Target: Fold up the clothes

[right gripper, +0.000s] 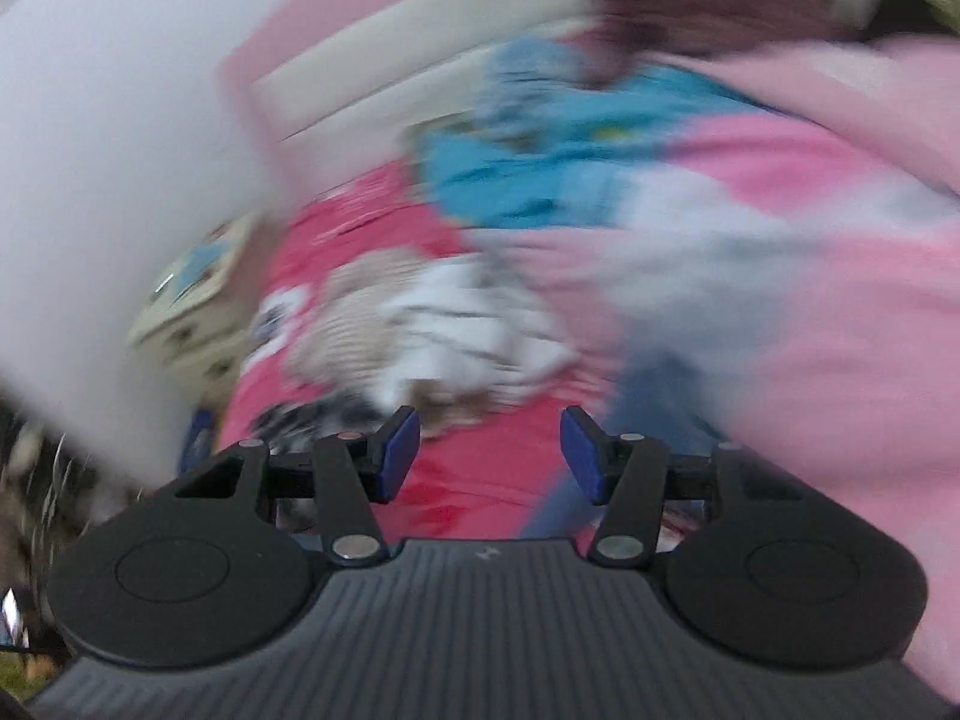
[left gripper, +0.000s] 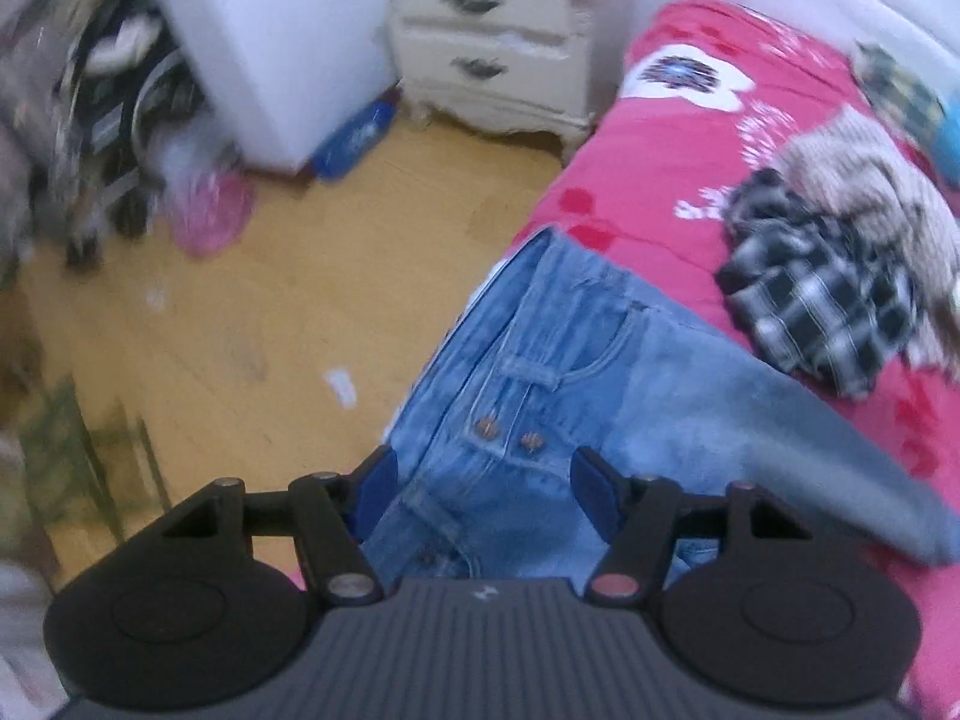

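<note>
I can read no text, label or number in either view. The pink bedspread (left gripper: 690, 180) carries white marks that may be lettering, too blurred for me to make out, and the right wrist view is smeared throughout.

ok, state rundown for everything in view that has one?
jeans: unfolded, spread flat at the bed's edge, fly buttons up
left gripper: jaws open over the jeans' waistband, nothing gripped
right gripper: jaws open, empty, view blurred
plaid shirt: crumpled, unfolded
beige striped garment: crumpled, unfolded
nightstand: both drawers closed
</note>
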A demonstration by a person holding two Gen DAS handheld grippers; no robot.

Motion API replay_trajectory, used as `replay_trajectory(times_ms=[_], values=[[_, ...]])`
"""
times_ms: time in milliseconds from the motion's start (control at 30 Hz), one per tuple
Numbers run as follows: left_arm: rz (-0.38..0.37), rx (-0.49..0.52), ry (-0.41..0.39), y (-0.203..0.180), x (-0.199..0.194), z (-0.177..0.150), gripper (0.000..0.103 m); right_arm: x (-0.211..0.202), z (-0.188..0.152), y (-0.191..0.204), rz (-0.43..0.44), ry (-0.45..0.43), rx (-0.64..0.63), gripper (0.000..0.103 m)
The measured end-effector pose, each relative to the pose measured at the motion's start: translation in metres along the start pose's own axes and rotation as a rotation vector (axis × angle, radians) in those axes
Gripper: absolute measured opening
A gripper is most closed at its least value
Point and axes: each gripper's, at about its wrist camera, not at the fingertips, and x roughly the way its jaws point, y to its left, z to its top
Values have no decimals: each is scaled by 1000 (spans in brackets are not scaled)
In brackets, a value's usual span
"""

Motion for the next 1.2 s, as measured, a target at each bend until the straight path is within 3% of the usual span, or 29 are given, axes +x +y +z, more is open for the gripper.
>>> replay_trajectory(times_ms=[167,267,400,600,733,867,933,1000,1067,1200], values=[[63,97,-71,-58,-38,3,66,-24,-51,-100,-14,2,168,52],[51,146,-139,-100,-65,-4,68,-24,-73,-133,20,-8,68,53],[17,312,-218,-163,-78,-7,68,6,-110,-149,-16,-57,-183,53],[-66,417,-250,-219,-73,-23,69,63,-119,-126,72,-117,-340,53],[-123,438,-274,-227,-57,-48,69,109,-99,-100,43,-177,-512,54],[-226,364,-318,-227,-29,-96,69,150,-97,-89,-32,-171,-633,54],[-286,308,-330,-227,-16,-124,69,168,-100,-83,-70,-166,-697,50],[-354,262,-324,-226,2,-153,69,176,-101,-78,-94,-155,-734,7],[-410,236,-319,-228,20,-180,68,170,-99,-75,-97,-136,-734,7],[-444,229,-321,-233,43,-207,67,121,-62,-66,78,-100,-514,7]])
